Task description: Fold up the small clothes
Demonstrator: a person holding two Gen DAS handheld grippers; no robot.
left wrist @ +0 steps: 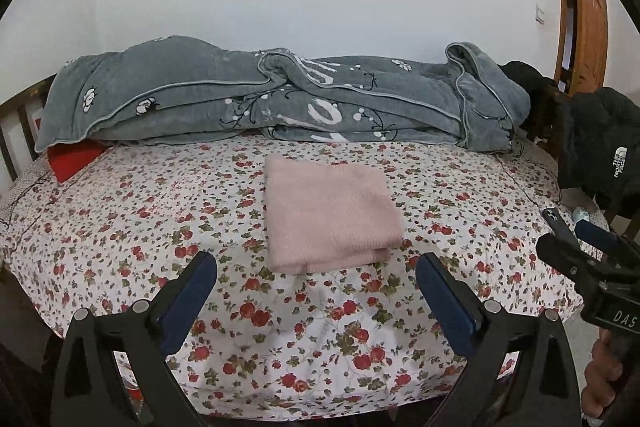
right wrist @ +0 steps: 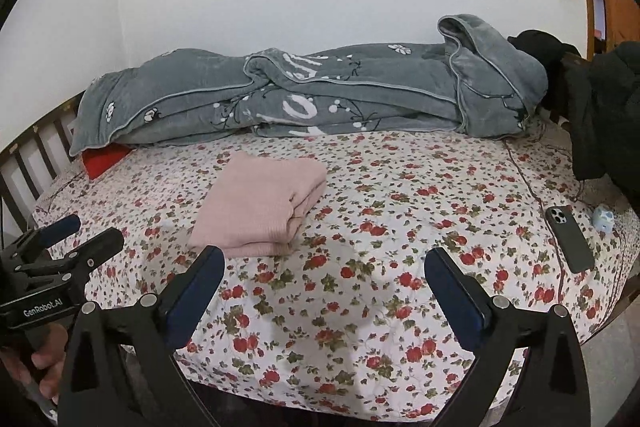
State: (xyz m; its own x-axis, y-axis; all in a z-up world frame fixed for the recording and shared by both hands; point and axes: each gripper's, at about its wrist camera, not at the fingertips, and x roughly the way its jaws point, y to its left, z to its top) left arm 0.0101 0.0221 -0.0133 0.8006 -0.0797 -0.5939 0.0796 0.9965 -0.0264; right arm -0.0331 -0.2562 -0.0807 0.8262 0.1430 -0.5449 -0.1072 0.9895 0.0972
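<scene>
Item 1. Left gripper (left wrist: 316, 267): jaws spread wide, nothing between them, hovering above bare sheet at the near edge of the bed. Released.

Item 2. Right gripper (right wrist: 324, 263): jaws likewise spread wide and empty, over bare sheet. Released. In the left wrist view it shows at the far right, a hand (left wrist: 600, 379) wrapped round its handle.

Item 3. Pink garment (left wrist: 330, 213): the task's thing. Folded into a flat, roughly square stack of several layers, lying just ahead of the left gripper's tips and ahead and to the left of the right gripper's. Touched by neither. The fold looks complete, judged from its squared edges.

Item 4. Floral bedsheet (left wrist: 320, 347): beneath both grippers and the garment.

Item 5. Phone (right wrist: 570, 239): dark, face down, to the right of the right gripper, near the bed's edge. Small pale blue object (right wrist: 603, 219) just beyond it.

Item 6. Grey blanket (left wrist: 260, 99): bunched along the wall, well beyond the garment. Red item (left wrist: 74, 159) partly under its left end. Black jacket (left wrist: 600, 147) far right.

Risks, as judged:
- A low sweep of either gripper across the stack would drag the top layer and undo the fold; the cloth is soft and unsecured.
- A sideways move of the right gripper could nudge the phone off the edge.
- No further small garment is in view; reaching for the blanket or jacket would be a mistaken pick.
</scene>
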